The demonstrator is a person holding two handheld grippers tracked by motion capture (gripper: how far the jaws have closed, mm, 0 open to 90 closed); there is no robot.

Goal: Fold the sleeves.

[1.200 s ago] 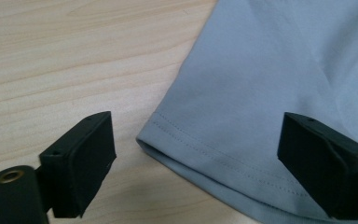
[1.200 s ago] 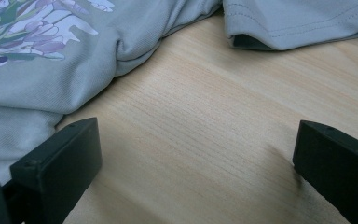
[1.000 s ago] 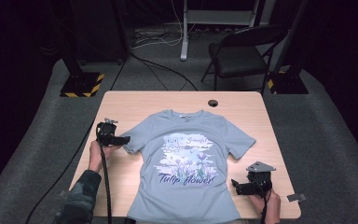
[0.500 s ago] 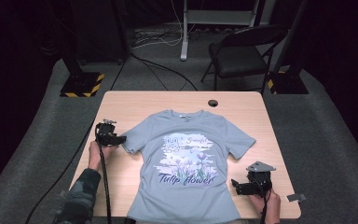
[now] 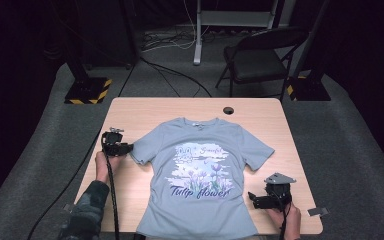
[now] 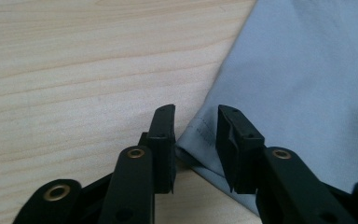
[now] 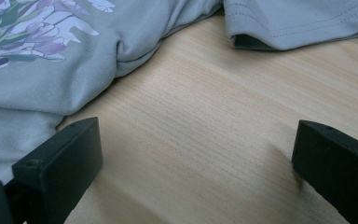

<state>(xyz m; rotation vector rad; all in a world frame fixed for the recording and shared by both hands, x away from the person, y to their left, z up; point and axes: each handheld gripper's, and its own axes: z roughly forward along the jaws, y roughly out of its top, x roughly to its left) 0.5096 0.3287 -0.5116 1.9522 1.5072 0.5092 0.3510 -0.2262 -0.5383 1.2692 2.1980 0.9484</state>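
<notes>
A: A grey-blue T-shirt (image 5: 202, 170) lies flat, print up, in the middle of the wooden table (image 5: 145, 107). The left gripper (image 5: 128, 148) is at its sleeve (image 6: 205, 140).

B: Its jaws have just been closing; the sleeve's corner sits between them, a gap on both sides.

A: The right gripper (image 5: 253, 198), just beside the shirt's lower edge, stands wide apart over bare wood.
</notes>
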